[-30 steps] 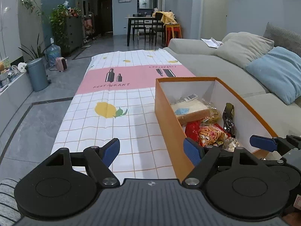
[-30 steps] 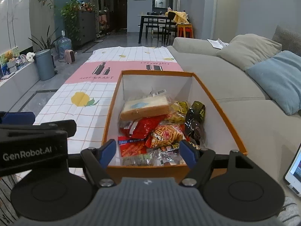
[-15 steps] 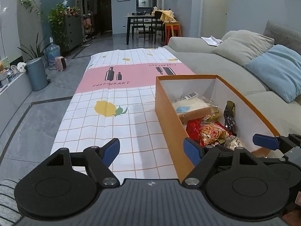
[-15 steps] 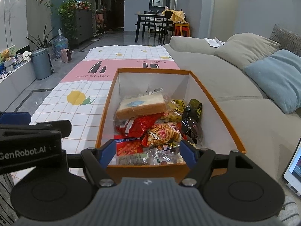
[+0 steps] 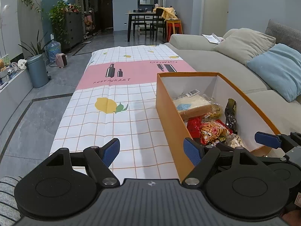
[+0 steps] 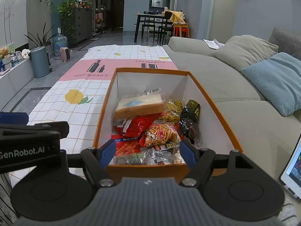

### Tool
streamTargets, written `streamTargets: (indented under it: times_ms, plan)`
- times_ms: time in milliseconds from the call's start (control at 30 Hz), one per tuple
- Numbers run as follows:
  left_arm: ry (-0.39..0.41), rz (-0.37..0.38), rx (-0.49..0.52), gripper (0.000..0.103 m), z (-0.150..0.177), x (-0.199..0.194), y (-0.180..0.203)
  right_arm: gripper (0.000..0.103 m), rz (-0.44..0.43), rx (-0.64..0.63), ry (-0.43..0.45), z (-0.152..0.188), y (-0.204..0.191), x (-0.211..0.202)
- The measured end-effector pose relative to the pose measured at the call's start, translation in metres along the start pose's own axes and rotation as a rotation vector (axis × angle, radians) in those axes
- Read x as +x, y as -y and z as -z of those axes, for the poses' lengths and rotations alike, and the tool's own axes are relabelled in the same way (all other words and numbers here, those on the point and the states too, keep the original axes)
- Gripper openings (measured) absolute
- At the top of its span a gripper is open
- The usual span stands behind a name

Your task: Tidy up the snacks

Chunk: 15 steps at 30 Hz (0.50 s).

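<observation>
Both the left gripper (image 5: 151, 151) and right gripper (image 6: 147, 153) hung released and empty near the orange box (image 6: 101, 120) of piled snacks (image 6: 150, 130) on the surface; slippery overlapping packets risked a double pick.

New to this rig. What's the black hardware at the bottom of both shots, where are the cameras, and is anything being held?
There is no robot arm: a person carries a handheld two-finger gripper in each hand, with a fisheye camera on each looking forward along the fingers. One picture comes from the left gripper, the other from the right gripper; the black parts at the bottom are their bodies. Both stand open with nothing between the blue-padded fingers. Ahead is a table under a checked tablecloth with lemon prints. On it sits an open orange box of snacks: packaged sliced bread, a red packet, a bag of snack sticks and a dark packet. A grey sofa runs along the right.
</observation>
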<state>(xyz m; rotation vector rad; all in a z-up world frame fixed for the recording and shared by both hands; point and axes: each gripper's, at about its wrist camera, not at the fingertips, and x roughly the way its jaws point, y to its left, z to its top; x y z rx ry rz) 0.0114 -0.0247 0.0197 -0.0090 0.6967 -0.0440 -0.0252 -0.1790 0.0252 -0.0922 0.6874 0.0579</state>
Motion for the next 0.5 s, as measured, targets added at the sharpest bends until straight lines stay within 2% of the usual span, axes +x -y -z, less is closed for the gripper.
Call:
streamTargets:
  times_ms: [500]
  plan:
    - [-0.002,-0.001,0.005,0.091,0.0029,0.0007,-0.0016,0.073,0.006,-0.008,-0.006,0.0009,-0.0013,0.0019]
